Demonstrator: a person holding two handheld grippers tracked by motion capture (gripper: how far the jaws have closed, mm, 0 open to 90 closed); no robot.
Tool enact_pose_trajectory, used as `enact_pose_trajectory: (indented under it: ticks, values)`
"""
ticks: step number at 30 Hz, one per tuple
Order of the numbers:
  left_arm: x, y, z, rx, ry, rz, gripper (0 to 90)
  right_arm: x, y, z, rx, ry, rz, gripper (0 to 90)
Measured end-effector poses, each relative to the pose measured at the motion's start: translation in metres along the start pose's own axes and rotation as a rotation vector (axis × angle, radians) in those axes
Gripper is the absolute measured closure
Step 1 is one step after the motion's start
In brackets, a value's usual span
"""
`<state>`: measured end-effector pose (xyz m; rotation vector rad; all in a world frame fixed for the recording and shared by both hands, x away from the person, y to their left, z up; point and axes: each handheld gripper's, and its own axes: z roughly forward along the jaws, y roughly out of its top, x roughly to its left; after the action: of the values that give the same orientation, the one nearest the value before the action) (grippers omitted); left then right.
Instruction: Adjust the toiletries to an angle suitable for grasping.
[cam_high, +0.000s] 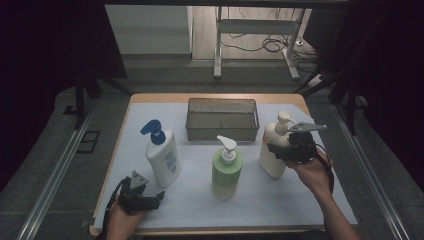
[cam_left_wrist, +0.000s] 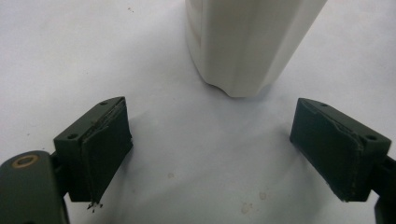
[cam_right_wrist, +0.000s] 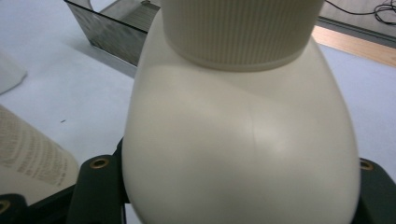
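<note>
While the left gripper (cam_high: 150, 200) rests with its jaws wide apart and empty at the table's (cam_high: 300, 210) near left corner, the right gripper (cam_high: 280, 150) clamps the cream pump bottle (cam_high: 272, 150), which stands upright near the right edge, just beside the mesh basket (cam_high: 222, 131).

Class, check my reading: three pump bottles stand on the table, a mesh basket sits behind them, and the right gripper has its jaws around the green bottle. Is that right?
Not quite. The right gripper has its jaws around the cream bottle, not the green bottle, which stands free in the middle. The high view shows it. The three pump bottles and the mesh basket behind them are right.
</note>
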<state>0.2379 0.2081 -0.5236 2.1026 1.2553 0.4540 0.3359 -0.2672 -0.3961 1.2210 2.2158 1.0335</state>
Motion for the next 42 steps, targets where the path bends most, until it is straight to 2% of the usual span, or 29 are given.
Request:
enact_pose_trajectory:
  ticks: [4, 15, 23, 42]
  values:
    - [0.000, 0.000, 0.000, -0.001, 0.000, -0.001, 12.0, 0.002, 0.010, -0.008, 0.001, 0.014, -0.013, 36.6]
    - [0.000, 0.000, 0.000, -0.003, 0.001, -0.003, 12.0, 0.008, 0.028, -0.015, -0.009, 0.054, -0.019, 36.7]
    - [0.000, 0.000, 0.000, -0.003, 0.000, -0.003, 12.0, 0.012, 0.047, -0.018, -0.016, 0.064, -0.037, 36.7]
    - [0.000, 0.000, 0.000, -0.001, 0.001, -0.002, 12.0, 0.026, 0.091, -0.007, -0.039, 0.077, -0.054, 36.9]
